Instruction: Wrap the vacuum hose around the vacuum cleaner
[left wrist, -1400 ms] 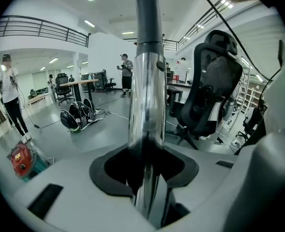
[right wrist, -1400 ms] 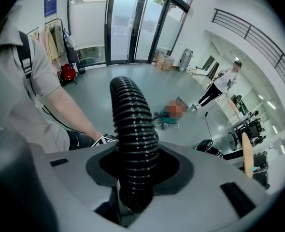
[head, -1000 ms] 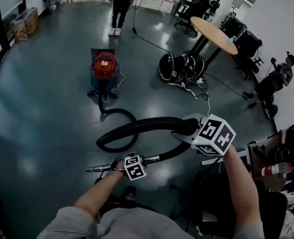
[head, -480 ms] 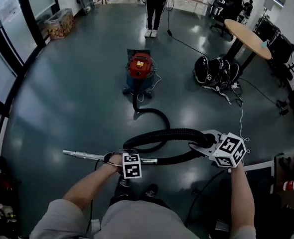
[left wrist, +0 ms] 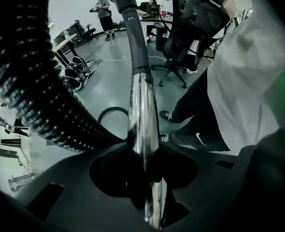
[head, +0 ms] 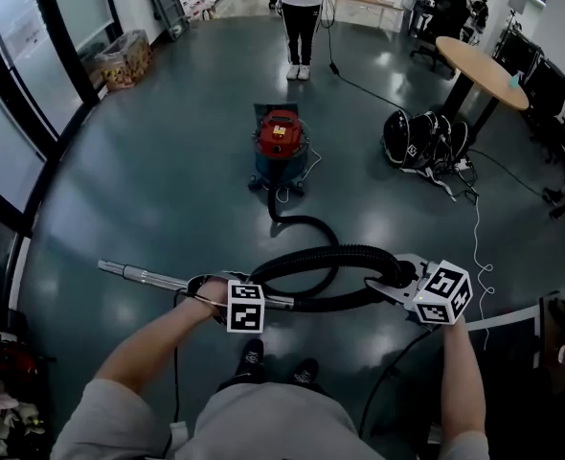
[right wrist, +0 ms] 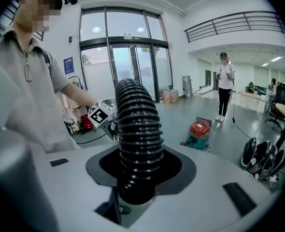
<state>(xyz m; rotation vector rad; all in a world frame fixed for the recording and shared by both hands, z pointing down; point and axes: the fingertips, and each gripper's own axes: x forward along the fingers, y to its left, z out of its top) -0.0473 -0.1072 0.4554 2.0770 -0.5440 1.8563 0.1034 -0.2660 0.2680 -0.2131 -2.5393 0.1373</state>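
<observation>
Jaws clamped on chrome wand (left wrist: 141, 111), ribbed hose (left wrist: 30, 76) beside, perhaps touching

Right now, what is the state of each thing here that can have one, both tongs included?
left tongs: shut on the metal wand.
right tongs: shut on the vacuum hose.
metal wand: held up, roughly level.
vacuum hose: one end at the vacuum cleaner, curved in a loose loop, not yet wrapped.
vacuum cleaner: standing upright, no hose around it.
</observation>
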